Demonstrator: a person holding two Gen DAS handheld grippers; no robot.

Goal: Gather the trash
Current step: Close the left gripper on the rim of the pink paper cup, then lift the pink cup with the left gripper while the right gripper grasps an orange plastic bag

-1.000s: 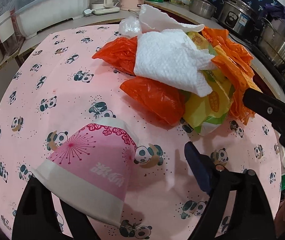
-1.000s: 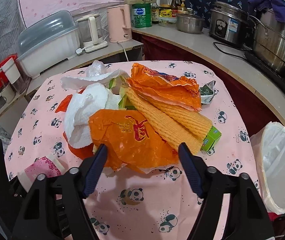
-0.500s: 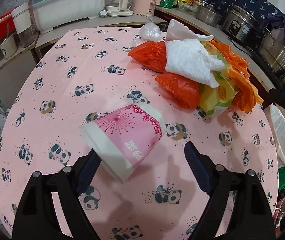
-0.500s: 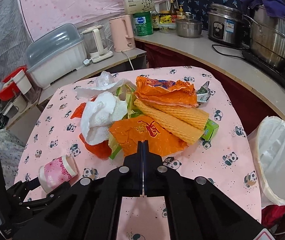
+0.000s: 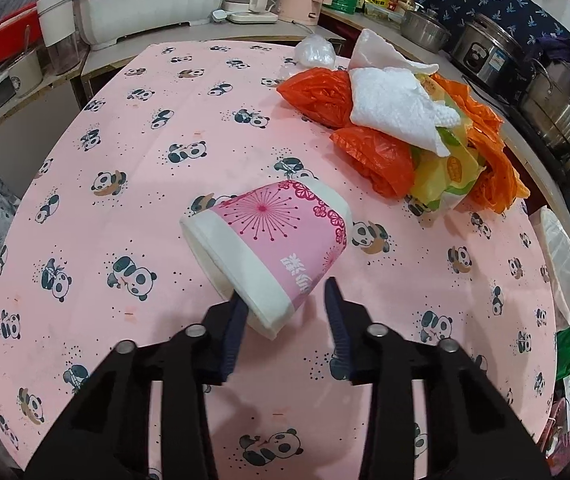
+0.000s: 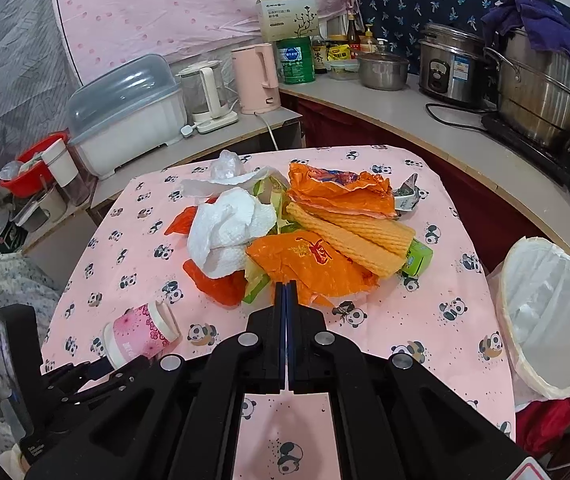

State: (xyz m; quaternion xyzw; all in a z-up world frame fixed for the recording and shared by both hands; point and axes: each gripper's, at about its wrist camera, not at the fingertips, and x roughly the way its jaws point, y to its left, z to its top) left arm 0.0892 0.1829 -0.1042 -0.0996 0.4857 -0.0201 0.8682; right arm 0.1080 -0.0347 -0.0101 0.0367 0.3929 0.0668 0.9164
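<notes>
Paper cup on its side, rim between left hand-held gripper

Cup: on its side on the table, mouth toward the left tongs.
Trash heap: mid-table, beyond and right of the cup.
Paper towel: on the heap's left side.
Bin: beside the table's right edge.

Count: one paper cup, one white paper towel wad, one green carton, one lined trash bin. Two kettles: pink, white. Orange bags/wrappers in the pile: several, exact count unclear.
</notes>
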